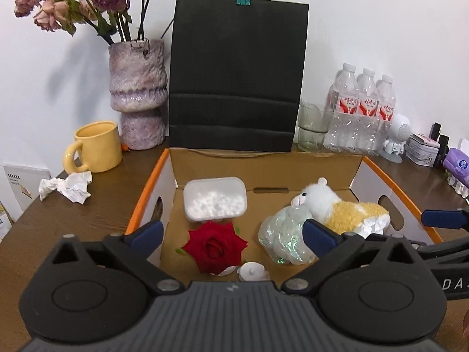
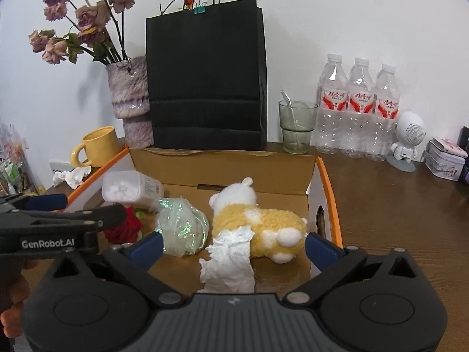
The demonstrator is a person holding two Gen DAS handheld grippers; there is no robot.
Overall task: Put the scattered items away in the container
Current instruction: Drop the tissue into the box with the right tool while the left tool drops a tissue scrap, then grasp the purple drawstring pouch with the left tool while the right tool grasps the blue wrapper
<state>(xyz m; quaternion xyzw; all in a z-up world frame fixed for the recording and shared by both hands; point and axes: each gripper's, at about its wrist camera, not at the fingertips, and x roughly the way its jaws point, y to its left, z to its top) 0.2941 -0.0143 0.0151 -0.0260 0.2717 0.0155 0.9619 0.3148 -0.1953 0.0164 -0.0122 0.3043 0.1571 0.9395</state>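
An open cardboard box with orange-edged white walls stands in the middle of the table; it also shows in the right wrist view. In it lie a red rose, a lidded white plastic tub, an iridescent plastic wrap, a yellow-and-white plush toy and a small white cap. A crumpled white tissue lies against the plush. My left gripper is open above the rose. My right gripper is open over the tissue. Another crumpled tissue lies outside the box at left.
Behind the box stand a black paper bag, a purple vase of dried roses, a yellow mug, a glass with a spoon, three water bottles and a white robot figure. Small tins sit far right.
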